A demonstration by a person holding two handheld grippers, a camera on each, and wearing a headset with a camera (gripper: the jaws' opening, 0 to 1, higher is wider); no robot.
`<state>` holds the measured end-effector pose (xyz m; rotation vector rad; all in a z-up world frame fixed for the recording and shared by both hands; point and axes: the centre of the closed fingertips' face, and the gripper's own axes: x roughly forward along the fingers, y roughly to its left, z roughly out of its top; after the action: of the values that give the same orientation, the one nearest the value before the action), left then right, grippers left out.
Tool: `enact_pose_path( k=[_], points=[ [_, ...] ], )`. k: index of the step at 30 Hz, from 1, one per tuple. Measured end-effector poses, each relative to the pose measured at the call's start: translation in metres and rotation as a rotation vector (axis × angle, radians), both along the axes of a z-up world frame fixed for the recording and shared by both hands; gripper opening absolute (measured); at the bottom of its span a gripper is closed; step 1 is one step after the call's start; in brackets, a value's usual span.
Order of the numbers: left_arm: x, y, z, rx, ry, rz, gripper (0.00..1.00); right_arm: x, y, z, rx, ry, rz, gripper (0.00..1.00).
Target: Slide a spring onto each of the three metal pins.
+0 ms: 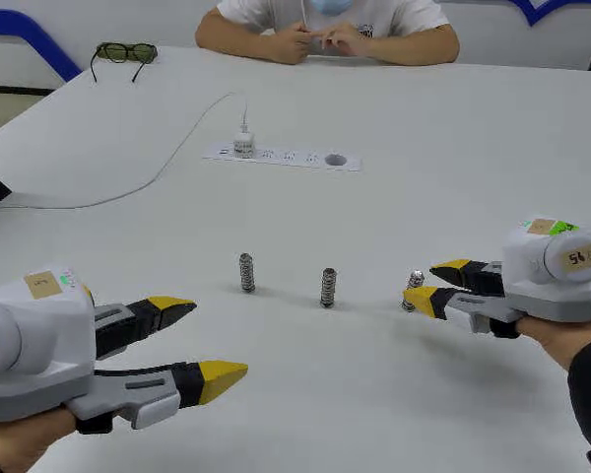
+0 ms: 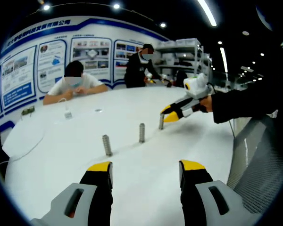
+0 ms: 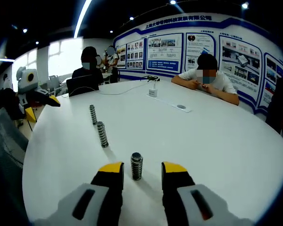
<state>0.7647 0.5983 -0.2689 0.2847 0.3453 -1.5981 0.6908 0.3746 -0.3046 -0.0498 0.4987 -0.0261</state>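
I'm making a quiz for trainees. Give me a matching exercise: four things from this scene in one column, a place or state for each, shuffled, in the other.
1 left gripper
2 right gripper
3 power strip
4 glasses

a at the table's far left edge
b open, jaws either side of a spring
c mid-table, white plug in it
d open, nothing between its jaws

Pairs: 1-d, 2-b, 3-c, 4-a.

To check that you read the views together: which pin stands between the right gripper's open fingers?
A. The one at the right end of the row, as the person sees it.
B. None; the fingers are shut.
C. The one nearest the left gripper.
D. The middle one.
A: in the right gripper view the end pin stands between the open fingers of the right gripper, with the middle pin and the far pin beyond it.
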Motion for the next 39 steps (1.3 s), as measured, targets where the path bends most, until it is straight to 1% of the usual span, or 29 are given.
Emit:
enact_pose_path(
  k=[4, 6, 11, 16, 22, 24, 27, 34, 39],
  points=[
    [0.003, 0.0, 0.0, 0.001, -0.01, -0.001, 0.59, -0.009, -0.005, 0.005, 0.0, -0.004, -0.007, 0.38],
    [0.005, 0.0, 0.001, -0.003, -0.009, 0.001, 0.59, -0.015, -0.006, 0.008, 0.005, -0.009, -0.007, 0.4],
    [0.008, 0.001, -0.001, -0.004, -0.006, 0.007, 0.6, -0.025, -0.001, 0.015, -0.012, -0.01, 0.021, 0.46],
    [0.01, 0.005, -0.003, 0.004, -0.009, 0.009, 0.61, -0.031, 0.011, 0.022, -0.028, -0.01, 0.072, 0.51],
    [0.016, 0.007, -0.006, 0.013, -0.021, 0.013, 0.62, -0.036, 0.028, 0.031, -0.032, -0.019, 0.124, 0.55],
    [0.017, 0.007, -0.007, 0.014, -0.023, 0.01, 0.62, -0.037, 0.033, 0.032, -0.032, -0.02, 0.138, 0.56],
    [0.019, 0.009, -0.012, 0.034, -0.039, 0.008, 0.63, -0.039, 0.039, 0.031, -0.034, -0.019, 0.156, 0.58],
    [0.024, 0.011, -0.016, 0.039, -0.029, 0.013, 0.64, -0.043, 0.047, 0.029, -0.04, -0.018, 0.17, 0.61],
    [0.027, 0.011, -0.02, 0.044, -0.021, 0.017, 0.65, -0.047, 0.049, 0.03, -0.037, -0.026, 0.172, 0.63]
  ],
)
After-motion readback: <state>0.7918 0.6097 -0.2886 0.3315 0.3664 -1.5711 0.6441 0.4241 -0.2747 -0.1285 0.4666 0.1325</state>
